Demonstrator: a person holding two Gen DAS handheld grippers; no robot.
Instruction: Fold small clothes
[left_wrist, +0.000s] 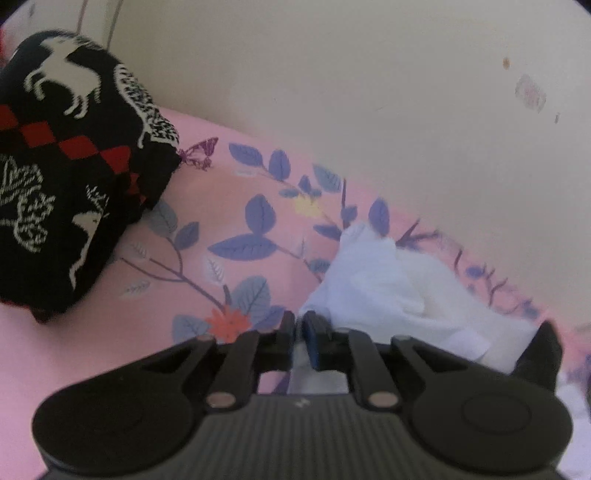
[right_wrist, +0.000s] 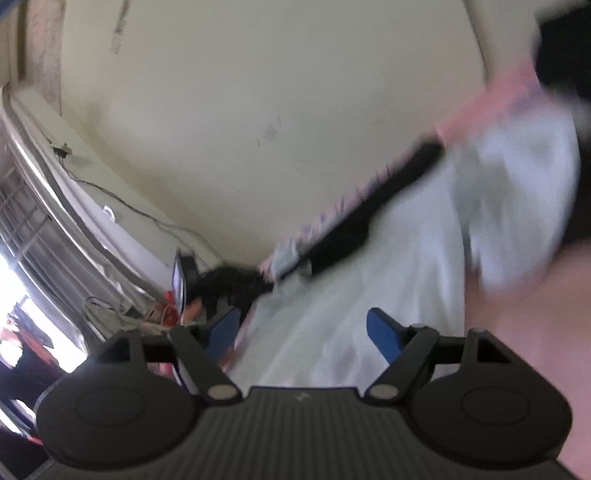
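Note:
A small white garment (left_wrist: 388, 284) lies crumpled on the pink floral bedsheet (left_wrist: 184, 206) to the right of centre. My left gripper (left_wrist: 299, 321) is shut on the garment's near left edge. In the right wrist view the same white cloth (right_wrist: 388, 266) spreads ahead, blurred by motion. My right gripper (right_wrist: 303, 325) is open and empty above the cloth, its blue pads wide apart.
A black knitted garment with white horses and red checks (left_wrist: 70, 166) is bundled at the left of the bed. A cream wall (left_wrist: 351, 92) runs behind the bed. A dark strip (right_wrist: 369, 206) lies at the bed's far edge. A window, cables and clutter (right_wrist: 122, 295) stand at left.

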